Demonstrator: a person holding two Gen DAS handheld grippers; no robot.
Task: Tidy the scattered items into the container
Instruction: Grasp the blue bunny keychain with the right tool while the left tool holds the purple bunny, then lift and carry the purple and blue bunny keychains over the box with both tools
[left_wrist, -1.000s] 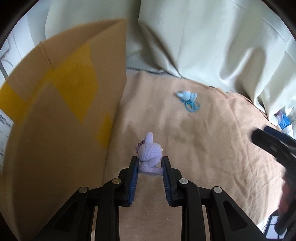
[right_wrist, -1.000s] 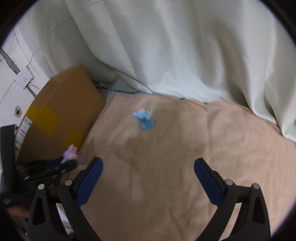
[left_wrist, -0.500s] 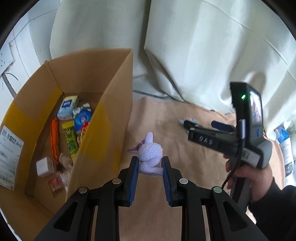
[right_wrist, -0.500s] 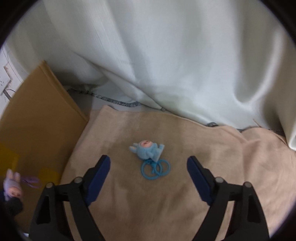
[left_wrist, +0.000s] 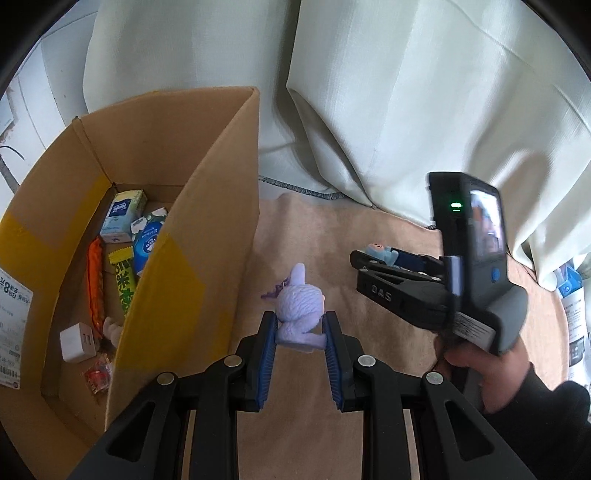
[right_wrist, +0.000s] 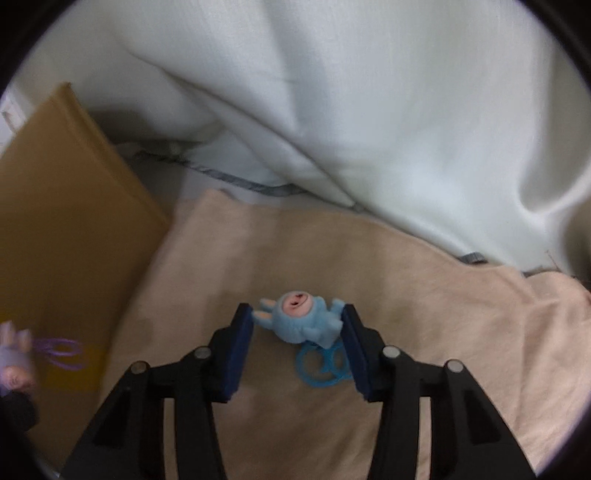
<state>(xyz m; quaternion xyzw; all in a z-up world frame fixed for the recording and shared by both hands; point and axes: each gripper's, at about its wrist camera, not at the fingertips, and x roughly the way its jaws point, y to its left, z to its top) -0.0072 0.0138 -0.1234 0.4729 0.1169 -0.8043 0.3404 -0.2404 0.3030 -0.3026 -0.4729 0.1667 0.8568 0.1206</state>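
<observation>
From the left wrist view, an open brown cardboard box (left_wrist: 207, 206) with yellow tape stood at the left, holding tissue packs (left_wrist: 123, 212), an orange snack packet (left_wrist: 94, 284), a yellow-green wrapper (left_wrist: 123, 282) and a white charger cube (left_wrist: 77, 341). The left gripper (left_wrist: 301, 330) was clamped on a small lilac plush bunny keychain (left_wrist: 299, 310), held over the beige cloth (left_wrist: 295, 424) just right of the box wall.

From the right wrist view, the right gripper (right_wrist: 297, 332) stood partly open, its blue pads either side of a pale blue plush bunny keychain (right_wrist: 301, 321) lying on the cloth; contact could not be told. The box side lay far left.
</observation>
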